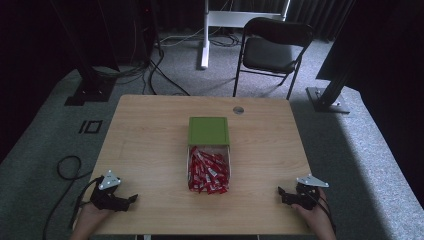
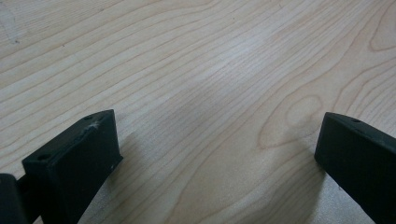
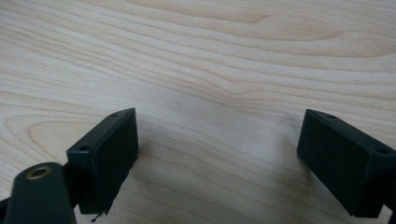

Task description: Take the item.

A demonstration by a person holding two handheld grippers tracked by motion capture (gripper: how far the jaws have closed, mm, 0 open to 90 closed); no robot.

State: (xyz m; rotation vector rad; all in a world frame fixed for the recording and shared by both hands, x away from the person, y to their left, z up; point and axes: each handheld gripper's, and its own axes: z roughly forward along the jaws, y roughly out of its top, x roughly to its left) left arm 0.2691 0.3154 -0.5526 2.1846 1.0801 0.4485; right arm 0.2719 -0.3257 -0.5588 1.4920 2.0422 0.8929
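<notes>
High view: green lid [image 1: 208,131] hides the box's [image 1: 229,165] far end.

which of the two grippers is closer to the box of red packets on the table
Too close to call: in the high view the left gripper and right gripper sit about equally far from the red packets, one per side, both open on the bare table.

Dim room with a softly lit wooden table [image 1: 150,150].
Daylight is falling from the right across the carpet [image 1: 350,140]; the background is sinking into black, and close views are showing soft shadows under blurred jaws.
</notes>
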